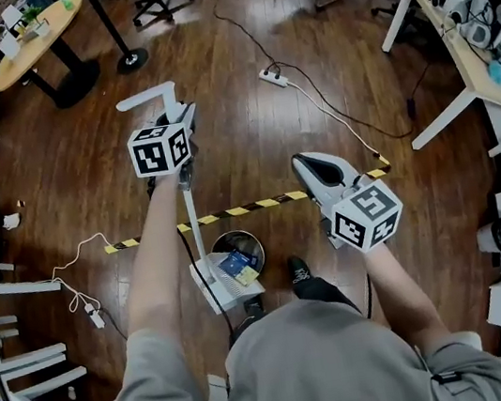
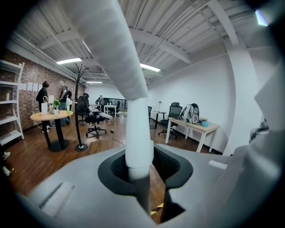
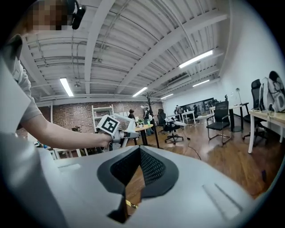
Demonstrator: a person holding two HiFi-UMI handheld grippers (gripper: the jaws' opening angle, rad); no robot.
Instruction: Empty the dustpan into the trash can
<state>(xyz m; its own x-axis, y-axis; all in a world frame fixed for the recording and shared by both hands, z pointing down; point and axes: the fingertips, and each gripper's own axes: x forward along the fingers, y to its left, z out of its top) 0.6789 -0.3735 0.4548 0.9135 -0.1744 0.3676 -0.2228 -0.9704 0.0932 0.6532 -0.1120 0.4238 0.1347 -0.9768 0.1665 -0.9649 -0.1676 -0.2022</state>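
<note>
**Dustpan brought to the trash can, load not yet tipped**

Head view: open office with wooden floor point(image 1: 243, 101), striped tape point(image 1: 242, 208) across it. Shows the left gripper point(image 1: 185, 120) clamped on the long white handle point(image 1: 147, 96) of the dustpan point(image 1: 217, 283). Places the pan at the near rim of the round trash can point(image 1: 237, 234), blue and yellow scraps point(image 1: 238, 263) lying in it. Shows the right gripper point(image 1: 306, 164) apart, carrying nothing.

Left gripper view: confirms the handle pinched between narrow-set jaws.

Right gripper view: confirms jaws together and empty.

Judged progress: carry about done. Leaves tipping the pan and shaking the scraps out.
</note>
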